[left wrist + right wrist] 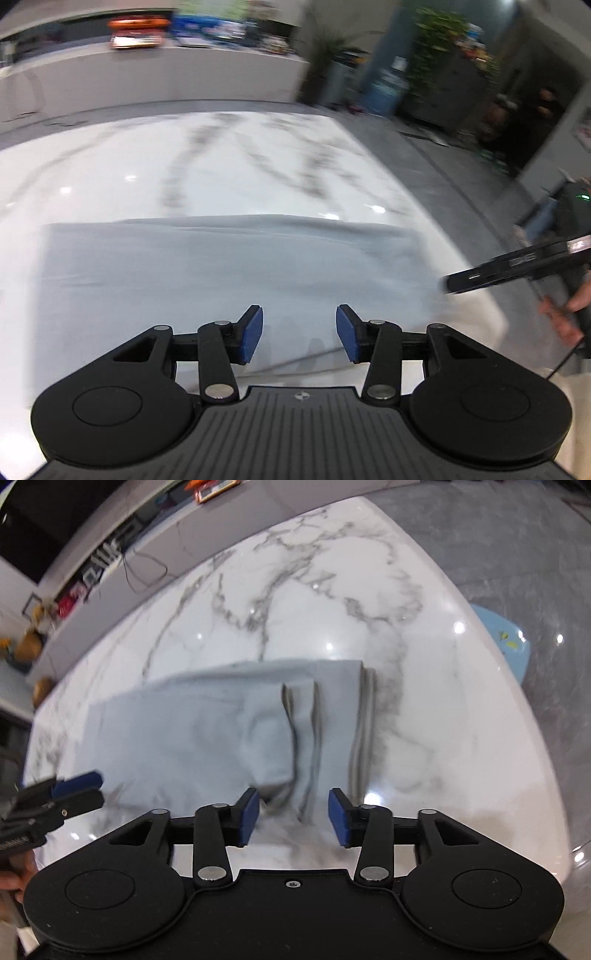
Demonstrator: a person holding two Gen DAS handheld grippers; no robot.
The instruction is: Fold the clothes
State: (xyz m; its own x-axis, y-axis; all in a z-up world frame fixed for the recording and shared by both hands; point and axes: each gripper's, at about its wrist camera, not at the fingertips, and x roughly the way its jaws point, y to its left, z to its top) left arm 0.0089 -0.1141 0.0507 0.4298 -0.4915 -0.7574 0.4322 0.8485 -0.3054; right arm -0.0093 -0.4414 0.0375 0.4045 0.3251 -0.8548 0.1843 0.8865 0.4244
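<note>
A pale grey-blue garment (pixel 184 731) lies flat on the white marble table (pixel 295 590), with darker ribbed bands (pixel 364 731) folded in at its right side. My right gripper (pixel 291 808) hovers open over the garment's near edge, and only the cloth below shows between its blue pads. In the left wrist view the same garment (pixel 221 266) spreads across the table (pixel 147 166). My left gripper (pixel 299 325) is open just above its near edge, with nothing gripped. The right gripper (pixel 454 282) reaches in from the right. The left gripper (pixel 86 788) shows at the garment's left corner.
A light blue seat (pixel 506 642) stands beyond the table's right edge on grey floor. A long grey counter (pixel 147 81) with boxes runs behind the table. Plants (pixel 436 55) and dark cabinets stand at the back right. A hand (pixel 580 295) holds the right gripper.
</note>
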